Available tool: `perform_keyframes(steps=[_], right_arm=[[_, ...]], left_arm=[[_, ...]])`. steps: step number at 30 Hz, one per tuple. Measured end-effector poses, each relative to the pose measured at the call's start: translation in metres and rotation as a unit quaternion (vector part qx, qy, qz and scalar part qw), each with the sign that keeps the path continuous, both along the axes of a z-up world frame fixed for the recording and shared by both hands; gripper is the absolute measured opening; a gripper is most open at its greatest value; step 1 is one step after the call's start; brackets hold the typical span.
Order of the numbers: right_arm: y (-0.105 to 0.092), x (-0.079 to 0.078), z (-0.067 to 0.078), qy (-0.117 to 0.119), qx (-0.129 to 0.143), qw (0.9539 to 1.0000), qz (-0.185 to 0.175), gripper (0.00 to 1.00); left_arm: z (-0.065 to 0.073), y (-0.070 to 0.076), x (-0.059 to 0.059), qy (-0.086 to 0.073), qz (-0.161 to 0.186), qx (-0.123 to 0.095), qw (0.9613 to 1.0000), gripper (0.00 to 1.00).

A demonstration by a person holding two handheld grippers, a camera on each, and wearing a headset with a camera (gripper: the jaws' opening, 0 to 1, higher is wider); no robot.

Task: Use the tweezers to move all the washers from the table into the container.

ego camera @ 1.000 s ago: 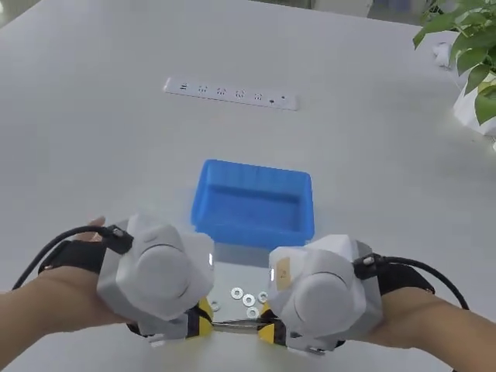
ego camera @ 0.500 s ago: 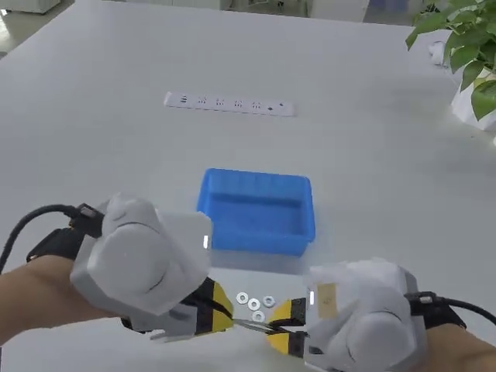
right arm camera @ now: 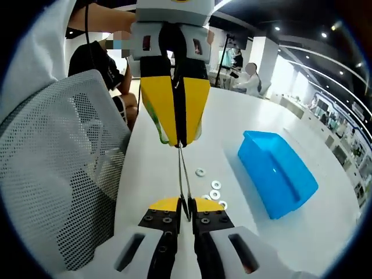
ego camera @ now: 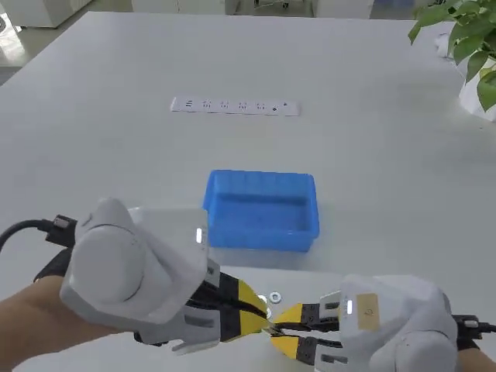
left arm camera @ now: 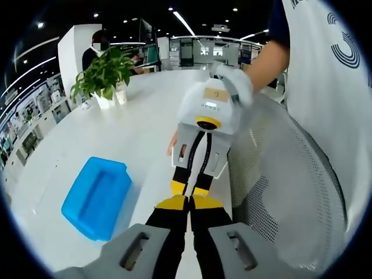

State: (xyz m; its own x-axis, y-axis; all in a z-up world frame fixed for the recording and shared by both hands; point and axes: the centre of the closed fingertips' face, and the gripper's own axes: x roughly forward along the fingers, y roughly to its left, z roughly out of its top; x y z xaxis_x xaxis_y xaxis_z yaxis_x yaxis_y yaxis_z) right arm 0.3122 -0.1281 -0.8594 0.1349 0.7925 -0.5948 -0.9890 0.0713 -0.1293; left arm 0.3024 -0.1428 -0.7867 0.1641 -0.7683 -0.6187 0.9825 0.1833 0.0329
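Observation:
Thin metal tweezers [right arm camera: 182, 173] span the gap between the two grippers, which face each other tip to tip low over the white table [ego camera: 372, 139]. My right gripper [right arm camera: 186, 204] is shut on one end and my left gripper [right arm camera: 179, 140] is shut on the other. In the head view the left gripper [ego camera: 260, 321] and the right gripper [ego camera: 281, 335] meet near the front edge. Several washers [right arm camera: 215, 189] lie on the table just beside the tweezers; one washer [ego camera: 275, 297] shows past the jaws. The blue container [ego camera: 262, 211] stands beyond them, with nothing showing inside.
A white power strip [ego camera: 235, 106] lies far back on the table. A potted plant [ego camera: 469, 46] stands at the back right corner. A mesh chair [right arm camera: 64, 163] is behind the person, close to the table's near edge.
Both grippers have risen toward the head camera and their jaw tips have drawn close together. The left gripper now covers some of the washers.

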Motion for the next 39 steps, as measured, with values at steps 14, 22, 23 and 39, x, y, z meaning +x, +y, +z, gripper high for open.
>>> perform_keyframes(steps=[14,22,23,39], right_arm=[[-0.009,0.000,0.002,0.004,0.026,0.9996,-0.011,0.08],[-0.009,0.000,0.002,-0.010,0.030,0.9995,0.002,0.07],[-0.008,0.001,0.002,-0.012,0.030,0.9995,0.003,0.07],[-0.010,0.001,0.002,-0.008,0.026,0.9995,0.013,0.07]], left_arm=[[0.005,-0.034,0.000,-0.008,0.001,-0.060,0.9982,0.06],[0.007,-0.033,0.003,-0.023,-0.006,-0.061,0.9978,0.06],[0.007,-0.032,0.004,-0.027,-0.007,-0.059,0.9979,0.06],[0.003,-0.021,0.003,-0.014,-0.044,-0.053,0.9976,0.06]])
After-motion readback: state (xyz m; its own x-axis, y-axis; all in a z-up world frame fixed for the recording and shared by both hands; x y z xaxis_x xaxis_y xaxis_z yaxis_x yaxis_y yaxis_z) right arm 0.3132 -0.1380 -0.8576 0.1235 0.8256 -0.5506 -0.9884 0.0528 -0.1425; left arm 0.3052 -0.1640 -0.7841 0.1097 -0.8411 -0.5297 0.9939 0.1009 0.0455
